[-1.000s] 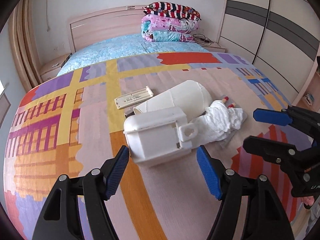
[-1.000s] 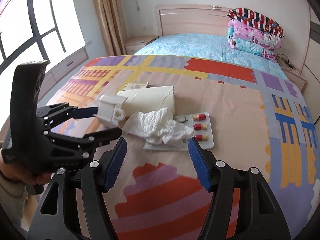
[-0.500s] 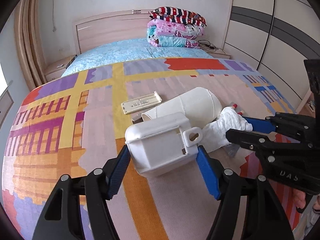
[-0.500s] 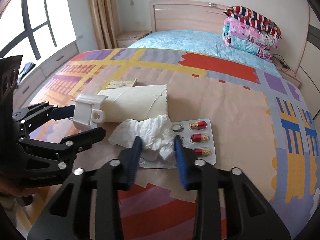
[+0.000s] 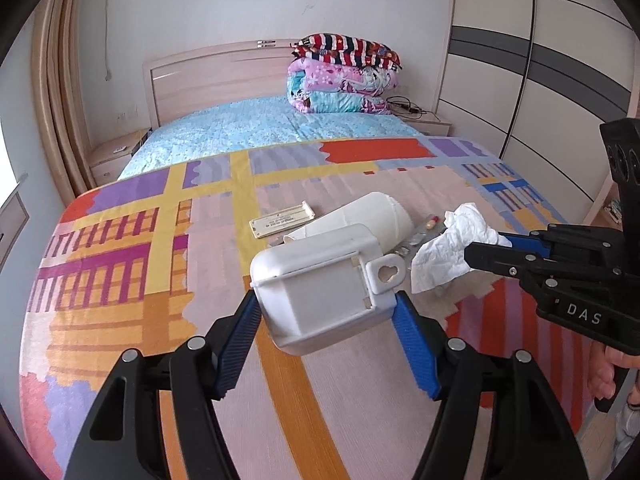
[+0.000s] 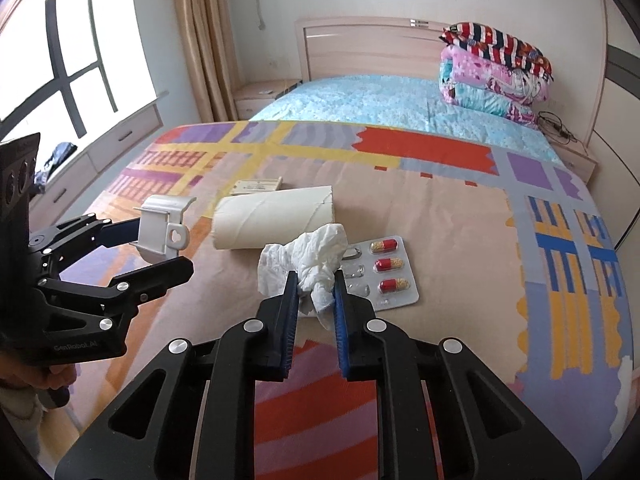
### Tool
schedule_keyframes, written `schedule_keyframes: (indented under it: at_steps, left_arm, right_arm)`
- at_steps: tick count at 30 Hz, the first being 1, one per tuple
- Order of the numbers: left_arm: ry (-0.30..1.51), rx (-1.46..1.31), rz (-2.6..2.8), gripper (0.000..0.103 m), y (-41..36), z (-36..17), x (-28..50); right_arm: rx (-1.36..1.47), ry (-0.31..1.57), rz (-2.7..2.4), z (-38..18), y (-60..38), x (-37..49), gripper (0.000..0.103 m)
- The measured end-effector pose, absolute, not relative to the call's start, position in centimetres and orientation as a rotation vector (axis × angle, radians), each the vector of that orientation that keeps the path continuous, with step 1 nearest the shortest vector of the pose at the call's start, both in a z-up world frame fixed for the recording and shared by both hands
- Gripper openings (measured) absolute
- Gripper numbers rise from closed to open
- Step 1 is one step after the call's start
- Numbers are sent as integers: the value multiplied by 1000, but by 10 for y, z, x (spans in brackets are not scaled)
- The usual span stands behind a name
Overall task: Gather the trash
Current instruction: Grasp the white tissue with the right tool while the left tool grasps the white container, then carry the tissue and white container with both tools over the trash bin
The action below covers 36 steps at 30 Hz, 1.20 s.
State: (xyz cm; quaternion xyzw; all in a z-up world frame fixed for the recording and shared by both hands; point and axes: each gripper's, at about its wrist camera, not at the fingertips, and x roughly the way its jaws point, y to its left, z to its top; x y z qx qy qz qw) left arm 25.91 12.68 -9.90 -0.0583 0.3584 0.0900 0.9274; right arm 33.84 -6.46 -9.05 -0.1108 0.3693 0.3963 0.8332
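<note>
My left gripper (image 5: 326, 306) is shut on a white plastic box (image 5: 320, 284) with a hanging tab and holds it just above the bedspread; it also shows in the right wrist view (image 6: 162, 230). My right gripper (image 6: 316, 284) is shut on a crumpled white tissue (image 6: 308, 258), lifted off the bed; the tissue also shows in the left wrist view (image 5: 452, 254). A cream paper roll (image 6: 274, 222) lies behind the tissue. A blister pack (image 6: 380, 272) with three red-yellow capsules lies to the right of it.
A small flat cream box (image 5: 282, 222) lies further back on the colourful bedspread (image 5: 120, 280). Folded quilts (image 5: 344, 76) are stacked by the headboard. A wardrobe (image 5: 540, 80) stands on the right, a window (image 6: 60, 60) and nightstand on the left.
Both grippers closed: the left on the white plastic box, the right on the tissue. Both objects have been lifted off the bed.
</note>
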Motion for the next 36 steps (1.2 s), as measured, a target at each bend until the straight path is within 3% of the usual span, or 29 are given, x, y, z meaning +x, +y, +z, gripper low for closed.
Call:
schedule_keyframes:
  at_steps: [18,36]
  left_arm:
    - [666,-141,159,65,82,-63,183]
    - [687,-178,56,65,23,-80,97]
  right_arm:
    - [-212,738,862,-58,-110,273,17]
    - [-255,729,935,-67,-155,177,17]
